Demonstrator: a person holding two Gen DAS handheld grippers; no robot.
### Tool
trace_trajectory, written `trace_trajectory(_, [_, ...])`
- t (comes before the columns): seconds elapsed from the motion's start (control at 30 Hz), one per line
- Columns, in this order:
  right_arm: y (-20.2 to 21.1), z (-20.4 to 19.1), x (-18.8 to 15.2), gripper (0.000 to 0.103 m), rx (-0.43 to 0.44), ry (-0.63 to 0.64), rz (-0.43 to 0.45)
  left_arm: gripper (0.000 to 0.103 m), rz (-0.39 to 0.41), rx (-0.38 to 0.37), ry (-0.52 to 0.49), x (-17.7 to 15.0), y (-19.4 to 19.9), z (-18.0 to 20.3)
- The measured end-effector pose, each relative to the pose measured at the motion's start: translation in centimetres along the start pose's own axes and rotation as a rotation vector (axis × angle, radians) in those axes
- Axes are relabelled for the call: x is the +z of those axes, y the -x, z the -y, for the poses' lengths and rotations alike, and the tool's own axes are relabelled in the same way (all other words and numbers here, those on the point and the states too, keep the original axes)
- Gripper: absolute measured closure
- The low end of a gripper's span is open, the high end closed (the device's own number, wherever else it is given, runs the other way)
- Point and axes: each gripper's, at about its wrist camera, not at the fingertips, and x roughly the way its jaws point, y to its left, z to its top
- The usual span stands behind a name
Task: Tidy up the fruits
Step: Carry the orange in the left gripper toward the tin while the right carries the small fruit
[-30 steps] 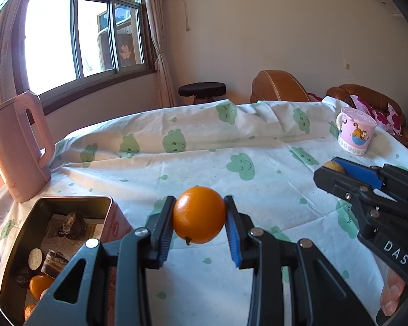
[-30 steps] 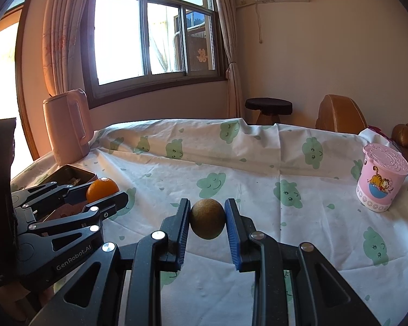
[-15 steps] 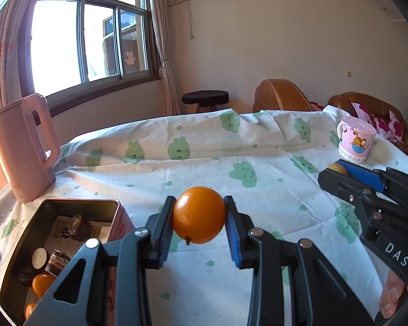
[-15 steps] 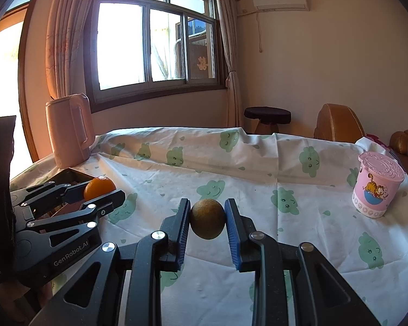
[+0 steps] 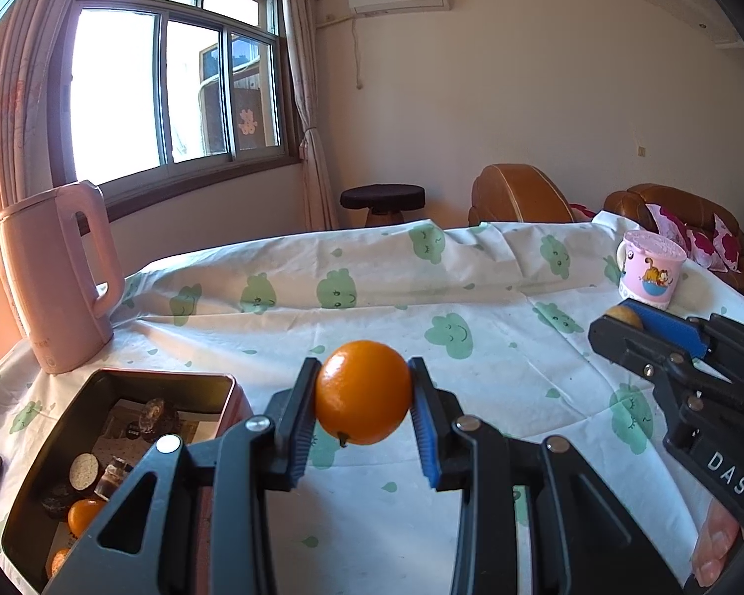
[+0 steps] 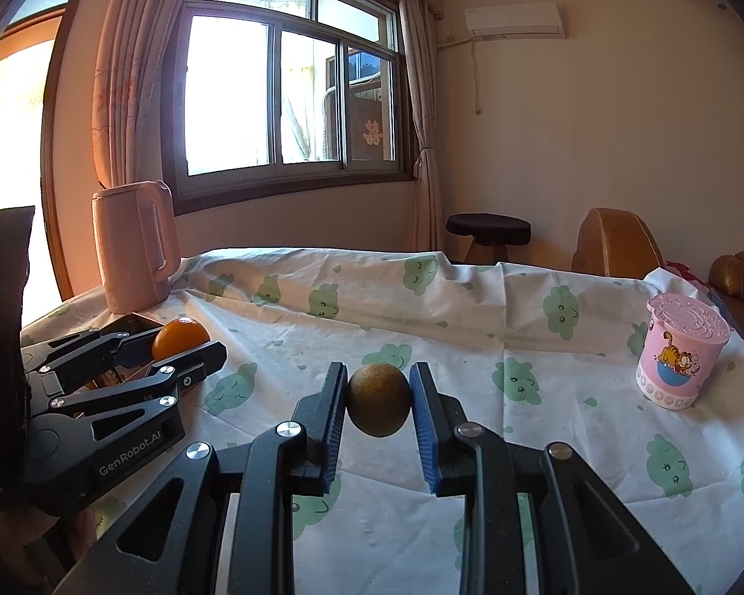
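**A:** What have you got in your left tongs (image 5: pixel 363 409)?

**B:** Your left tongs are clamped on a round bright orange fruit (image 5: pixel 363 392), held above the bench with the white cloth printed with green clouds (image 5: pixel 496 347).

**A:** And the right tongs (image 6: pixel 378 409)?

**B:** They pinch a small brownish-green round fruit (image 6: pixel 378 399) between the blue pads, also off the cloth.

**A:** What is in the containers?

**B:** The open rectangular metal tin (image 5: pixel 124 382) sits at your near left, just beside the left tongs. In it lie another small orange fruit (image 5: pixel 85 515), some dark wrapped pieces and a printed paper; I cannot tell what the dark pieces are. The lidded pink cartoon cup (image 6: pixel 682 354) stands far right; its contents are hidden. The tall pink plastic jug (image 5: pixel 57 277) stands upright behind the tin.
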Motion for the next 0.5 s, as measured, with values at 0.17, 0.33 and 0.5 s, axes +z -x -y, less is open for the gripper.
trace_trajectory(0.17, [0.4,-0.2,-0.1,0.075,-0.001,0.005,0.016,0.067,0.016,0.005,0.007,0.0,0.3,-0.2])
trace_trajectory(0.33, [1.0,-0.5,-0.2,0.075,-0.007,0.020,0.041,0.067,0.040,0.018,0.008,0.0,0.8,-0.2])
trace_trajectory(0.5, [1.6,-1.0,-0.3,0.075,-0.013,0.045,0.065,0.067,0.054,0.023,-0.003,-0.1,1.1,0.0])
